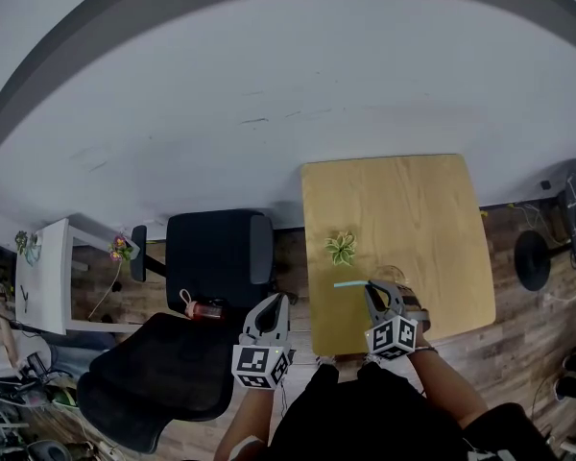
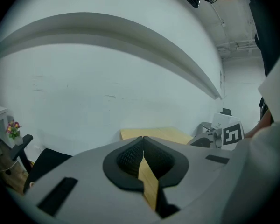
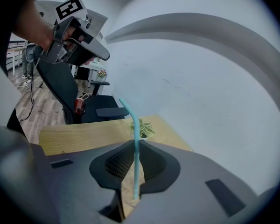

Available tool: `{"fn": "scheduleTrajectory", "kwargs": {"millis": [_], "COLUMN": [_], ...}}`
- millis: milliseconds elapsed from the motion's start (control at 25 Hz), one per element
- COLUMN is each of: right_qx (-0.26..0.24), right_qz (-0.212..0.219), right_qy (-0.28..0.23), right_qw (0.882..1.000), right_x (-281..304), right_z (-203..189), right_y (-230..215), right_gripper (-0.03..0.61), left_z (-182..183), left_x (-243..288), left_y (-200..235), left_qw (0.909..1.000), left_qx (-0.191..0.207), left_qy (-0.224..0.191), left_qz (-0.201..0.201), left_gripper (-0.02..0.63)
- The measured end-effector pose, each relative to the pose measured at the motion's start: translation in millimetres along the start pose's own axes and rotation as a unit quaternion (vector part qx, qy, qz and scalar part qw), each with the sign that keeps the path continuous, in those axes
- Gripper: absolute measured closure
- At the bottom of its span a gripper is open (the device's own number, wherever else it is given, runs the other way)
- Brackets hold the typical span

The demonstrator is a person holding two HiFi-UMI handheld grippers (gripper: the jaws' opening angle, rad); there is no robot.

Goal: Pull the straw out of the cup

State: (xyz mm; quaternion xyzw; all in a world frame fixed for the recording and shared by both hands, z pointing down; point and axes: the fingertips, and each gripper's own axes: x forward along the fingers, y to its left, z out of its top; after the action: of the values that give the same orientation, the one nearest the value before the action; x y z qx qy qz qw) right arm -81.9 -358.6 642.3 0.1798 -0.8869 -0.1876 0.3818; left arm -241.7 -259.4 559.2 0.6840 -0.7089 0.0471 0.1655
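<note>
A teal straw (image 3: 136, 158) with a bent top stands between the pads of my right gripper (image 3: 136, 144), which is shut on it. From the head view the straw (image 1: 348, 283) sticks out leftward from my right gripper (image 1: 372, 288) over the near part of the wooden table (image 1: 413, 209). A faint clear cup (image 1: 392, 275) seems to sit right at that gripper; its outline is hard to make out. My left gripper (image 1: 277, 302) hangs off the table's left edge, shut and holding nothing (image 2: 143, 141).
A small green plant (image 1: 342, 247) stands on the table just beyond the straw. Two black chairs (image 1: 216, 253) sit left of the table, with a red bottle (image 1: 205, 308) between them. A white wall rises behind the table.
</note>
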Motion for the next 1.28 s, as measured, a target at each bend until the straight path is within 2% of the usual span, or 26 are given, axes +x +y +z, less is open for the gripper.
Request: {"fn": "scheduleTrajectory", "kwargs": {"millis": [360,640,760,1040,1280], "right_qx": [0.006,0.031,0.067,0.131,0.183], "right_qz": [-0.035,-0.059,-0.076,-0.085,-0.082], "right_qy": [-0.051,-0.093,-0.117,-0.187,-0.224], "right_qw": [0.998,0.993,0.988,0.97,0.954], "right_x": [-29,-60,-79,-119,-136], "right_z": [36,60,72,103,105], "right_y": [-23,-44,-60,-90,-107], "right_gripper": [0.526,0.526,0.526,0.527,0.528], "left_z": [4,10,15,31,44], "left_x": [0,0,-2,1,0], "left_y": [-11,-26,-34,-55,-72], "left_qw": [0.9999,0.9998,0.9996,0.9987,0.9974], "left_qx": [0.005,0.008,0.009,0.014,0.021], "left_qy": [-0.006,-0.013,-0.02,-0.04,-0.055], "left_qz": [-0.007,-0.014,-0.018,-0.029,-0.041], "left_gripper": [0.594,0.594,0.594,0.594,0.594]}}
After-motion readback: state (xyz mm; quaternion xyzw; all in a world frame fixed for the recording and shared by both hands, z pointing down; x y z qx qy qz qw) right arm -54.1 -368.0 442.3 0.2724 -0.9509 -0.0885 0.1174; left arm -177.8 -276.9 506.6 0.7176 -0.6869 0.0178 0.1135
